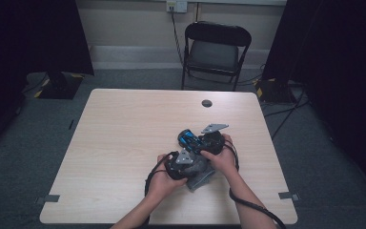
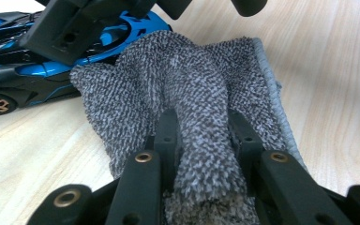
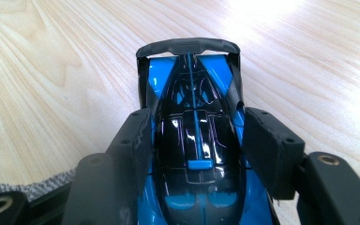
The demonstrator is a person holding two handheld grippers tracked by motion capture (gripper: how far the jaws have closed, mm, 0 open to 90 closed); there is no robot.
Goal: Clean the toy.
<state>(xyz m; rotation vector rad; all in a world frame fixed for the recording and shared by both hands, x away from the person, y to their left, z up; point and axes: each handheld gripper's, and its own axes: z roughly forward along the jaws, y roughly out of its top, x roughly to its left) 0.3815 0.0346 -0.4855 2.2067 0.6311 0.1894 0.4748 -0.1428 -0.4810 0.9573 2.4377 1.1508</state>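
A blue and black toy sports car (image 3: 194,136) rests on the wooden table, with my right gripper (image 3: 197,140) shut on its body, one pad on each side; its rear wing points away. In the high view the car (image 1: 188,139) lies just beyond my hands. My left gripper (image 2: 205,140) is shut on a bunched fold of a grey woven cloth (image 2: 187,89), which spreads out ahead of the jaws and reaches the car's side (image 2: 33,79). From above, the cloth (image 1: 201,175) lies under the left gripper (image 1: 186,162), close beside the right gripper (image 1: 208,142).
The light wood table (image 1: 124,143) has a small round cable hole (image 1: 207,103) near its far edge. A black folding chair (image 1: 215,50) stands behind the table. Cables trail from both grippers off the near edge.
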